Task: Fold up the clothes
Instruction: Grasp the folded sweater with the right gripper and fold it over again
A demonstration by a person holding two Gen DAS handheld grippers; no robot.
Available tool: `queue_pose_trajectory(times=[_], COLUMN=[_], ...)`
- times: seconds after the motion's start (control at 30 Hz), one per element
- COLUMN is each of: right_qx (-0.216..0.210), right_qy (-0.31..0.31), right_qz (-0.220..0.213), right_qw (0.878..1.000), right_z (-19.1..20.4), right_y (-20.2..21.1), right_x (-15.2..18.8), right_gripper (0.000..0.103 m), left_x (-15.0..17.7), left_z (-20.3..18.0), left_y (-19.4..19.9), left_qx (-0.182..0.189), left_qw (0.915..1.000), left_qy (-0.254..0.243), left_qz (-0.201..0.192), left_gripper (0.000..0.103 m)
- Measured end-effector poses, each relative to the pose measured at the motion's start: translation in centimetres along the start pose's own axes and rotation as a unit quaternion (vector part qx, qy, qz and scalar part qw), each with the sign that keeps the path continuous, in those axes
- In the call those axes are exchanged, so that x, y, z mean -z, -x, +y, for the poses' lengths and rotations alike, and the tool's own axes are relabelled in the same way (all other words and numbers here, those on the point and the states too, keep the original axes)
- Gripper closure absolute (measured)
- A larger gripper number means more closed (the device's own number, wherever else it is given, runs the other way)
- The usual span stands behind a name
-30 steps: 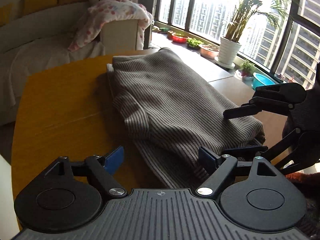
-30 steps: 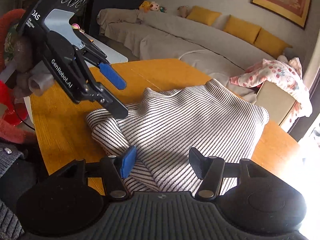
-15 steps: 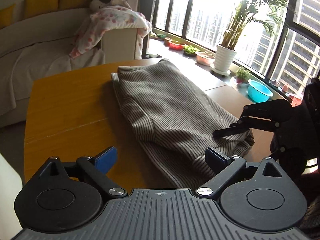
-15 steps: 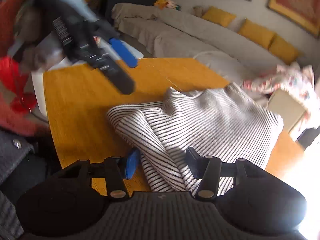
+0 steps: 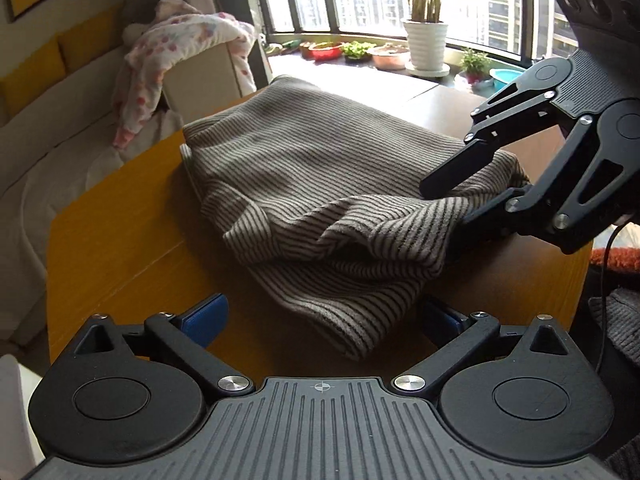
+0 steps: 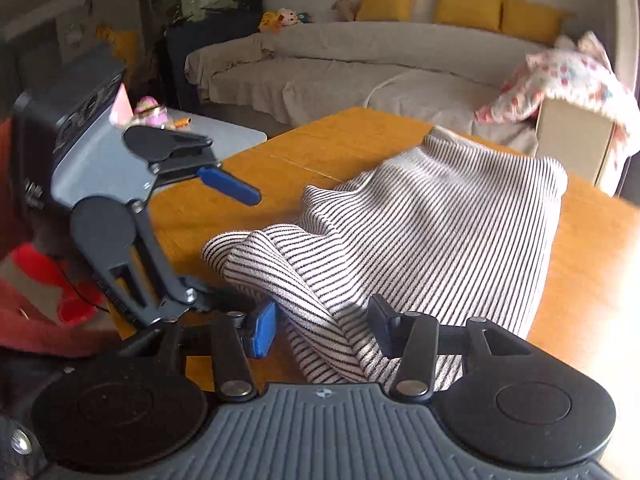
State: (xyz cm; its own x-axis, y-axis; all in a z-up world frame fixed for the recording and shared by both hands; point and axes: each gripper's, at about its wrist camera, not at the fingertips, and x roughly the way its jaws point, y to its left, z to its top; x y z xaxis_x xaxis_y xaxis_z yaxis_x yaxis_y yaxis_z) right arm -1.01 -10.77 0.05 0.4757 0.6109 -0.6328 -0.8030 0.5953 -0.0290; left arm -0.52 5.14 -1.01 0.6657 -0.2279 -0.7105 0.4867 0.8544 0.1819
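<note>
Lying folded on the orange wooden worktop (image 5: 120,216) is a grey knitted garment with thin dark stripes (image 5: 320,168), its near edge bunched into loose folds. No brand, label or lettering on it can be read in either view. The black left gripper (image 5: 324,320) sits at the garment's near hem; its jaws have just been opening and now stand wide apart, blue pads (image 5: 204,316) on either side of the hem corner without pressing it. From the right wrist view the same left gripper (image 6: 228,240) appears to the left of the garment, with small round markings on its housing too blurred to read.

The black right gripper (image 6: 320,332) straddles a raised fold of the garment's near right corner. In the left wrist view, the right gripper (image 5: 448,200) has one finger above and one below that lifted cloth, but whether the pads actually pinch it cannot be told.

Beyond the garment, a pale covered sofa with yellow cushions (image 6: 360,60) lines the wall, and a white cloth with pink dots (image 5: 180,44) hangs over a beige box just behind the garment's far edge. A white ribbed plant pot (image 5: 426,44) stands on the window ledge behind the garment.
</note>
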Motion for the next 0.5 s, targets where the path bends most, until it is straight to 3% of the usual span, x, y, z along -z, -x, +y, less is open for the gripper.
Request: queue_pose_trajectory(times=[0.07, 0.13, 0.3, 0.33, 0.37, 0.4, 0.5], right_qx=[0.035, 0.064, 0.141, 0.157, 0.179, 0.200, 0.212], right_qy=[0.073, 0.135, 0.159, 0.163, 0.174, 0.185, 0.172], right_qz=[-0.010, -0.015, -0.012, -0.015, -0.007, 0.001, 0.003], right_qw=[0.997, 0.989, 0.977, 0.974, 0.968, 0.962, 0.962], right_z=[1.6, 3.0, 2.0, 1.7, 1.1, 0.6, -2.1], right_y=[0.3, 0.6, -1.0, -1.4, -1.9, -2.4, -1.4], right_x=[0.6, 1.4, 2.6, 2.7, 2.5, 2.4, 1.0], right_gripper=[0.039, 0.026, 0.024, 0.029, 0.041, 0.074, 0.074], left_x=[-0.8, -1.5, -3.3, -3.5, -3.7, -3.8, -3.7], left_z=[0.6, 1.3, 3.0, 3.1, 3.3, 3.3, 3.6], left_y=[-0.7, -0.4, -0.5, -0.6, -0.9, -1.0, -0.6], left_qx=[-0.013, 0.003, 0.057, 0.065, 0.074, 0.080, 0.107], left_qw=[0.9997, 0.9982, 0.9890, 0.9873, 0.9855, 0.9844, 0.9804], left_qy=[0.022, 0.055, 0.127, 0.135, 0.143, 0.148, 0.155], left_qz=[-0.004, -0.023, -0.050, -0.052, -0.052, -0.050, -0.059], left_gripper=[0.001, 0.001, 0.002, 0.002, 0.003, 0.003, 0.003])
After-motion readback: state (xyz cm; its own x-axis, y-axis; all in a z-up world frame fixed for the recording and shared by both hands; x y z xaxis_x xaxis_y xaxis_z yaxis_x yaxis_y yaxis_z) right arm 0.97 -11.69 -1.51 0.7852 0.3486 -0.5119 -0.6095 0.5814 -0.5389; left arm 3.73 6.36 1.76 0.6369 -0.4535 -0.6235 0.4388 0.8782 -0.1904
